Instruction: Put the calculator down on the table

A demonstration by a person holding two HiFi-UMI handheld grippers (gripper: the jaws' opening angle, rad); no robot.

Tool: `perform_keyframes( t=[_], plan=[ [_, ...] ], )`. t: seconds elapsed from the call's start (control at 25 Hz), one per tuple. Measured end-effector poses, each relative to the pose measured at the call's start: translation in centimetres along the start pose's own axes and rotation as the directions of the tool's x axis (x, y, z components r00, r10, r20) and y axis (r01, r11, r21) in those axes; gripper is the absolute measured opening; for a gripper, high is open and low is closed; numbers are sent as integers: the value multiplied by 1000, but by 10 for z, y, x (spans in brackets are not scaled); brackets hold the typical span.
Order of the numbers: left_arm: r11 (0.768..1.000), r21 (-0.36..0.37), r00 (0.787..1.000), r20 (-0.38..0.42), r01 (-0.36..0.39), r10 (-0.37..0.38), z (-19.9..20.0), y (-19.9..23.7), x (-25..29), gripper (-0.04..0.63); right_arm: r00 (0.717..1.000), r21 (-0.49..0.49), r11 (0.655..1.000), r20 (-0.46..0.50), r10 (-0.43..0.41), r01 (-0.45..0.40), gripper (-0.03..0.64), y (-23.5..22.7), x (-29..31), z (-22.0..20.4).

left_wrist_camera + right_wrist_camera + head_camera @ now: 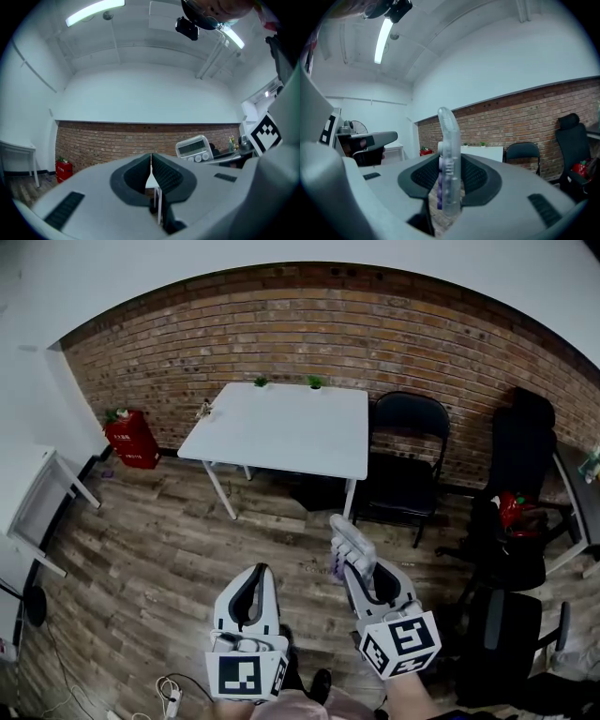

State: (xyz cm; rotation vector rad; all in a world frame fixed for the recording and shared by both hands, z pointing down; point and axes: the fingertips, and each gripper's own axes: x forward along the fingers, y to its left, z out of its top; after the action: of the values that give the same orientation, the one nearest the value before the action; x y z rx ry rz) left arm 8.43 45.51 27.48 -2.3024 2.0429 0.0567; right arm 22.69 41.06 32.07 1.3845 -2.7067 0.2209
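Right gripper (450,163) first: its jaws are about half closed and both pads press on the calculator (448,140). I read that as a firm hold. The calculator stands on edge between the pads. Its lower part is gripped and the rest sticks up well past the tips, with the clear casing facing me side-on. The left gripper (151,164) sits beside it on the left, jaws together with nothing between them, so it isn't sharing the load.

Farther out, both tools are over bare wooden floor (159,559). The white table (291,432) is well apart from them, against the far brick wall (281,324). So the calculator hasn't been put down yet, and it has to be carried across first.

Risks as I judge them:
- The hold is low on a smooth, thin body. A jolt on the way could make it pivot or slide out, and it would land on the floor.
- Opening the jaws while it is on edge above the tabletop would let it topple and clatter. I'd want to roll the wrist and bring it close to the surface first.
- Coming in too low could knock it against the near edge of the table.
- Drifting right leads to the black chair (410,432). Overshooting leads to the small plants (315,382) along the far edge.
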Motion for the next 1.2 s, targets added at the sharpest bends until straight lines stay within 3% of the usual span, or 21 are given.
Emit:
perform_keyframes(
  t=[0.52,0.84,1.2],
  plan=[
    [999,-47,998,-57,-13,10,-48,96,116,18,997,4,1000,-80,-11,11,133,-14,151,-10],
    [999,-41,1000,-9,19,-19,-34,168,193,18,997,-15,999,-53,-47,47,133,-11,241,20],
    [998,-43,998,-12,56,-57,-43,195,248,18,995,-9,996,-57,-84,83,133,-25,291,25]
  ],
)
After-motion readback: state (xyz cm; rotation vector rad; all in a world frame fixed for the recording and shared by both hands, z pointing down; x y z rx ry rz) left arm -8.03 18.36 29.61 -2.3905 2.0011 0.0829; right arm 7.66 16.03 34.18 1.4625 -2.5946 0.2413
